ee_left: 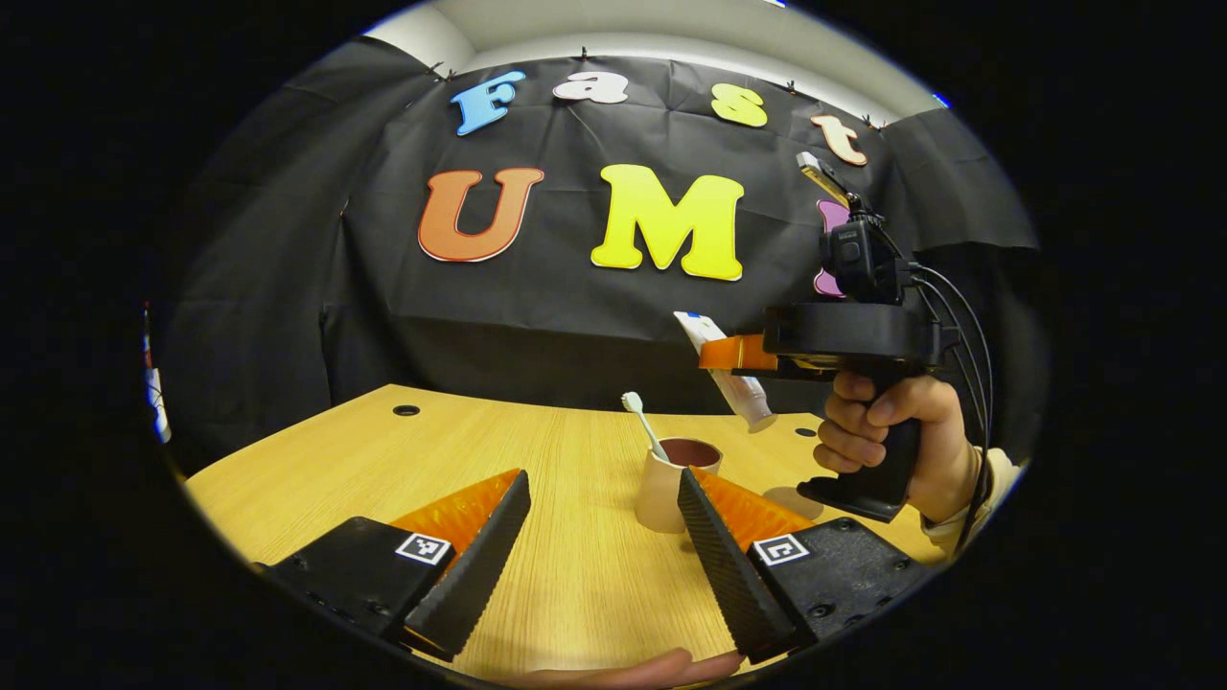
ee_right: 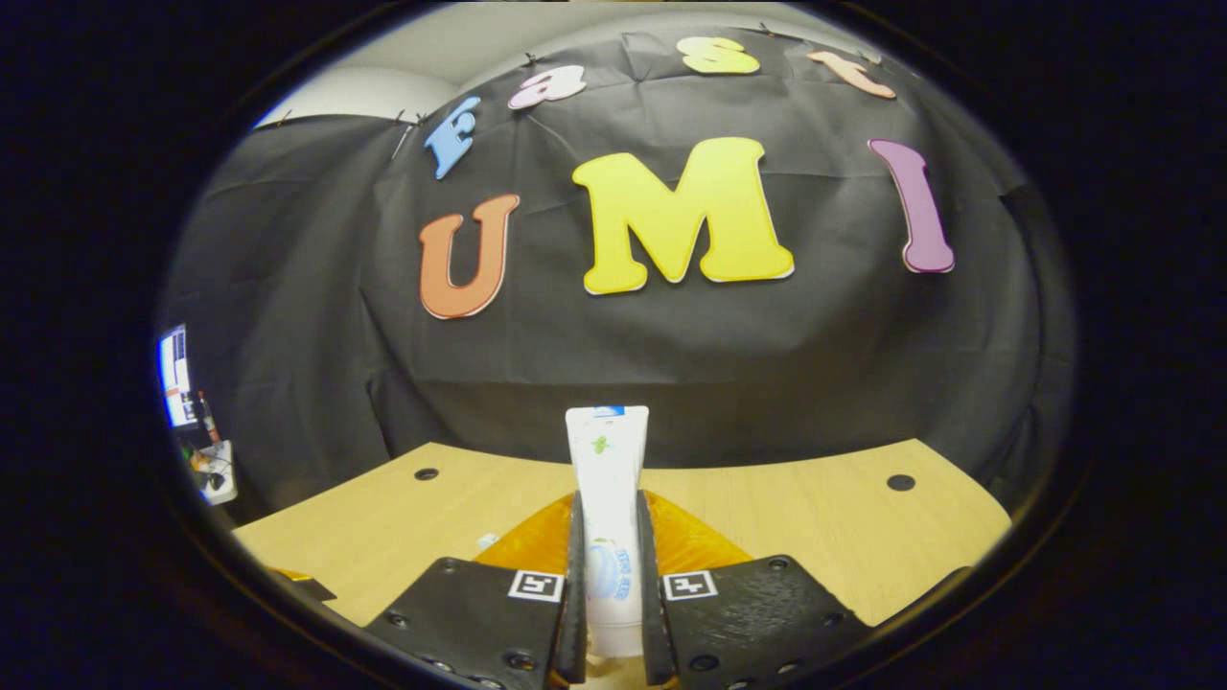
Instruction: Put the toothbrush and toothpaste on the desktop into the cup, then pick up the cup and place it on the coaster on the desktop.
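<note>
In the left gripper view, my left fingers [ee_left: 599, 537] are spreading wide apart just above the wooden desk [ee_left: 335, 460], gripping nothing, with bare desk between them. Just past my right-hand finger in that view, the cup [ee_left: 663, 491] is standing upright on the desk, partly hidden by that finger, and I cannot tell whether the finger is touching it. The toothbrush [ee_left: 640, 422] is standing in the cup, leaning to the left with its white head sticking up above the rim. Right of the cup, a flat round patch on the desk, the coaster [ee_left: 794, 500], is lying near the cup, partly hidden behind the handle of my other tool. Above it, my right hand [ee_left: 887, 431] is wrapping the grip of the right gripper [ee_left: 714, 353], held up in the air and pointing left. The toothpaste [ee_left: 730, 379] is hanging slanted from its fingers, cap end down, above and a little right of the cup, clear of its rim.

In the right gripper view, my right fingers [ee_right: 610, 585] are pressing closed on both sides of the toothpaste [ee_right: 606, 479], which is standing upright between them over the desk [ee_right: 815, 517], its flat crimped end up.
</note>
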### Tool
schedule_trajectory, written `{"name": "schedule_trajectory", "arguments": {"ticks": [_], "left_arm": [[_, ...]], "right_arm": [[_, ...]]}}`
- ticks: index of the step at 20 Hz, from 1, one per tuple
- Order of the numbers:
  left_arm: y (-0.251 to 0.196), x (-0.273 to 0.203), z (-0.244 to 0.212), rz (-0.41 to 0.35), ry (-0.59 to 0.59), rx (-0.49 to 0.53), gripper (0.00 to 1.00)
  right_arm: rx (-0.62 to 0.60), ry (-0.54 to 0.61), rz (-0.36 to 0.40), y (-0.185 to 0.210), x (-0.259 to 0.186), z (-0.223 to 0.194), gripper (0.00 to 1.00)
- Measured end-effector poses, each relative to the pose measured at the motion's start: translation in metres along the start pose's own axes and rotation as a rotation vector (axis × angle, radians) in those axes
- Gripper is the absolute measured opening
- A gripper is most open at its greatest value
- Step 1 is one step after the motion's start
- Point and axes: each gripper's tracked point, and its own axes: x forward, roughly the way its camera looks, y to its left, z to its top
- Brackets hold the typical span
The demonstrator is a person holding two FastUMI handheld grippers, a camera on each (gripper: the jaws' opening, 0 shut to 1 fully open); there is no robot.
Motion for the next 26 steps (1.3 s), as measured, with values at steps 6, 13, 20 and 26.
{"name": "schedule_trajectory", "arguments": {"ticks": [6, 13, 20, 26], "left_arm": [[-0.002, 0.000, -0.005, -0.013, 0.013, -0.002, 0.99], [-0.003, 0.000, -0.008, -0.013, 0.017, -0.004, 0.99], [-0.007, 0.004, -0.012, -0.014, 0.034, -0.016, 0.99], [-0.011, 0.009, -0.007, -0.003, 0.038, 0.016, 0.99]], "right_arm": [[-0.007, 0.006, 0.011, 0.006, 0.009, -0.003, 0.26], [0.000, 0.030, 0.004, 0.003, 0.014, -0.011, 0.26], [0.009, 0.047, 0.045, 0.012, 0.003, -0.012, 0.27], [-0.023, 0.003, 0.113, 0.017, -0.024, 0.006, 0.78]]}}
